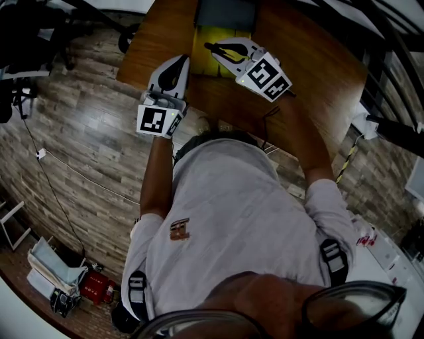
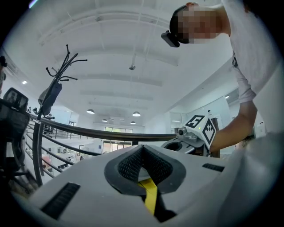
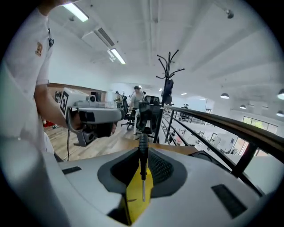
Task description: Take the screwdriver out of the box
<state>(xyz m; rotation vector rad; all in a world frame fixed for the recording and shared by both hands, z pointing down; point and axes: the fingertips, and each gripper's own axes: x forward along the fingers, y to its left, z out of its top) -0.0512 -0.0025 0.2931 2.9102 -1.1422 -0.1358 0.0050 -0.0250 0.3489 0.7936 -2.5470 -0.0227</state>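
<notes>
In the head view a yellow box point(image 1: 204, 61) lies on the wooden table point(image 1: 318, 86). My right gripper point(image 1: 212, 48) hangs over it, shut on a screwdriver point(image 1: 222, 53) with a black handle. The right gripper view shows the screwdriver point(image 3: 143, 153) upright between the pads at the right gripper point(image 3: 143, 150), its thin shaft running down over a yellow surface point(image 3: 135, 195). My left gripper point(image 1: 177, 66) is at the box's left edge, jaws together with nothing in them. In its own view the left gripper point(image 2: 143, 149) meets at the tips, and a yellow strip point(image 2: 151, 197) shows through the gap.
A dark object point(image 1: 225, 13) sits at the table's far end behind the box. A cable point(image 1: 268, 126) trails near the table's near edge. A metal railing point(image 3: 213, 122) and a coat stand point(image 3: 168, 84) are beyond the table. Bags and boxes point(image 1: 59, 278) lie on the plank floor.
</notes>
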